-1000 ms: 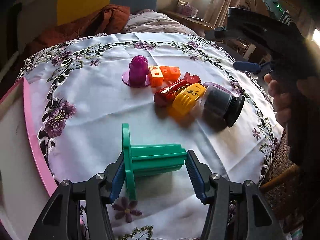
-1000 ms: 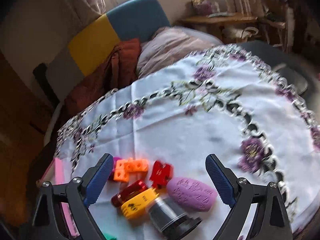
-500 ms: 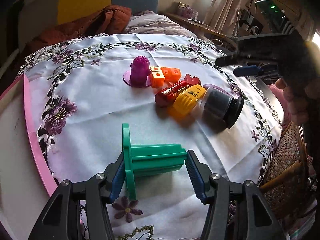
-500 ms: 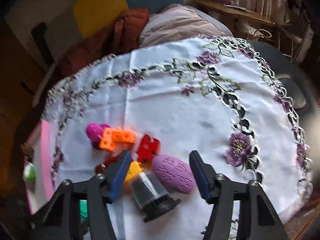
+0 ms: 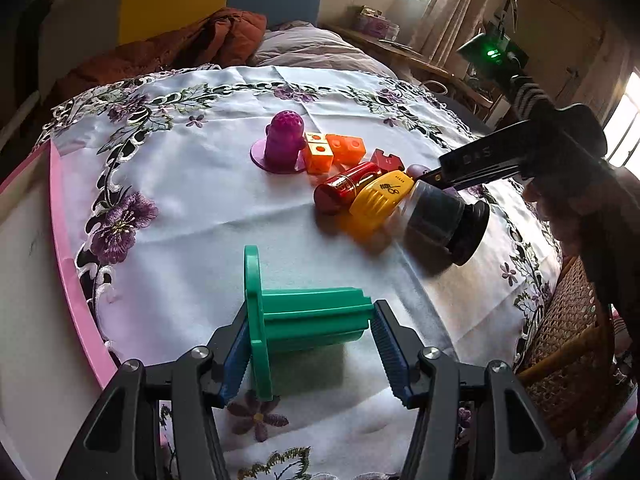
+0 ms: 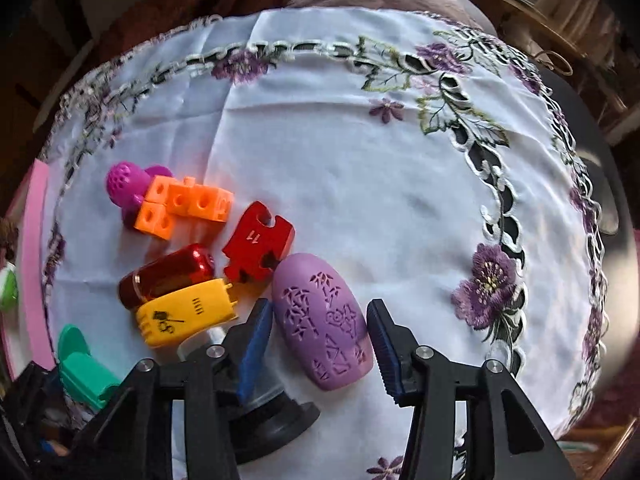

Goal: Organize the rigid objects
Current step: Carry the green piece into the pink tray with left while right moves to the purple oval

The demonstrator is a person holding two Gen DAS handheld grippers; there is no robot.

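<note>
A pink tray [image 5: 68,248] lies along the left edge of the tabletop; what it holds cannot be made out beyond a green shape at its far side in the right wrist view. Near the front edge, the left gripper [image 5: 310,340] has its jaws partly open and pressed on a green spool [image 5: 304,320] lying on its side, one pad on the flange, the other on the tube's end.

Toward the middle of the embroidered cloth [image 6: 360,152] the loose things cluster. A magenta peg [image 6: 126,186] stands on its round base, touching orange cubes [image 6: 188,202]. Just beside them lies a red puzzle piece [image 6: 258,242], and in front of it a red bottle [image 6: 166,274] against a yellow case [image 6: 186,314]. A dark-capped jar [image 5: 444,222] lies on its side, touching the case.

At the right of the cluster lies a purple oval [image 6: 322,322] with cut-out patterns. The right gripper [image 6: 316,350] points down over it, jaws just closing, straddling the oval; the left pad touches its side, while a narrow gap shows at the right pad. A hand [image 5: 560,208] holds that gripper at the tabletop's right edge.
</note>
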